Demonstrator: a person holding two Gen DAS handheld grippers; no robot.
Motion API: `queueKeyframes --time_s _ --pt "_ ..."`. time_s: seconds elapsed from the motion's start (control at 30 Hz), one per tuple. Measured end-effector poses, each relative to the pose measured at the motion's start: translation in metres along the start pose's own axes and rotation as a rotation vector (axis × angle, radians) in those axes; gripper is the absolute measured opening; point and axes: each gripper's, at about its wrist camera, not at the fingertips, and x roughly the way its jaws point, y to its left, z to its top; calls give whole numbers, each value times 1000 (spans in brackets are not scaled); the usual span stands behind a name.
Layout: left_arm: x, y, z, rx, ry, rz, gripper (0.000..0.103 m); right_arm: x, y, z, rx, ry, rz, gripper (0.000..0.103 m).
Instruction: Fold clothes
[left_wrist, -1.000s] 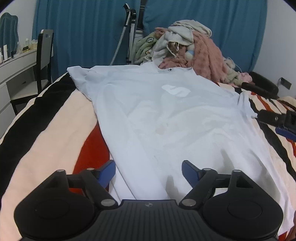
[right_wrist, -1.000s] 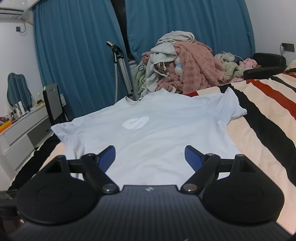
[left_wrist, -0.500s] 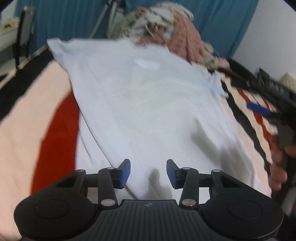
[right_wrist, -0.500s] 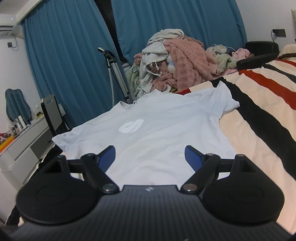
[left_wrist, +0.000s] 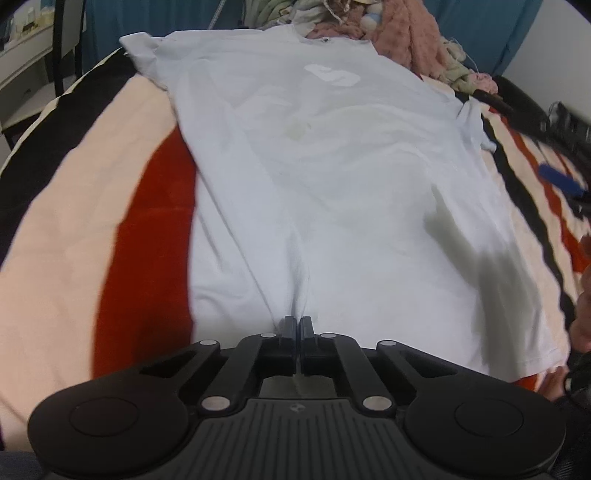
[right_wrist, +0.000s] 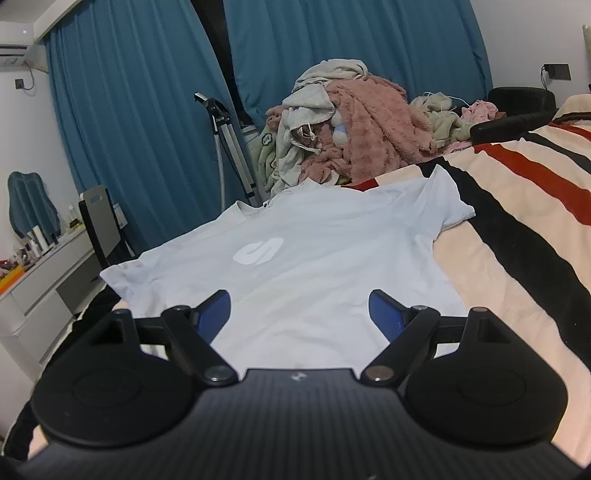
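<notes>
A pale blue T-shirt (left_wrist: 332, 177) with a white logo lies flat on the striped bed, collar toward the far end. It also shows in the right wrist view (right_wrist: 314, 266). My left gripper (left_wrist: 298, 325) is shut on the T-shirt's near hem, pinching a small ridge of cloth. My right gripper (right_wrist: 300, 314) is open and empty, held above the shirt's lower part. The right gripper also appears at the right edge of the left wrist view (left_wrist: 561, 177), blurred.
A pile of unfolded clothes (right_wrist: 354, 125) sits at the far end of the bed. The striped blanket (right_wrist: 517, 229) extends to the right. A chair (right_wrist: 99, 225) and white dresser (right_wrist: 40, 280) stand at left, with a vacuum (right_wrist: 225, 147) before blue curtains.
My left gripper dropped to the shirt's near hem and closed from wide open to shut on the cloth. My right gripper stayed open and rose slightly, tilting its view.
</notes>
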Motion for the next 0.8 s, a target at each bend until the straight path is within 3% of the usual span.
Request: queueKeyframes --time_s 0.13,0.3,0.37,0.53,0.67,0.73,0.8 --pt "-38 43 13 -66 25 37 1 -3 -2 1 15 -4 0 83" --pt "-66 87 23 -54 59 240 1 -3 -2 2 16 -7 3 83" --pt "-67 93 28 -32 80 288 2 -2 -1 2 13 -6 2 83" --pt "-62 90 32 2 116 282 7 -4 -1 1 8 -7 -9 83" --pt "-61 82 37 -10 63 230 46 -4 -2 0 11 -9 -13 83" --pt "-60 77 42 -15 17 199 51 -3 -1 -1 8 -5 -14 83" --pt "-52 72 52 -25 -36 168 63 -3 0 -2 5 0 -14 83"
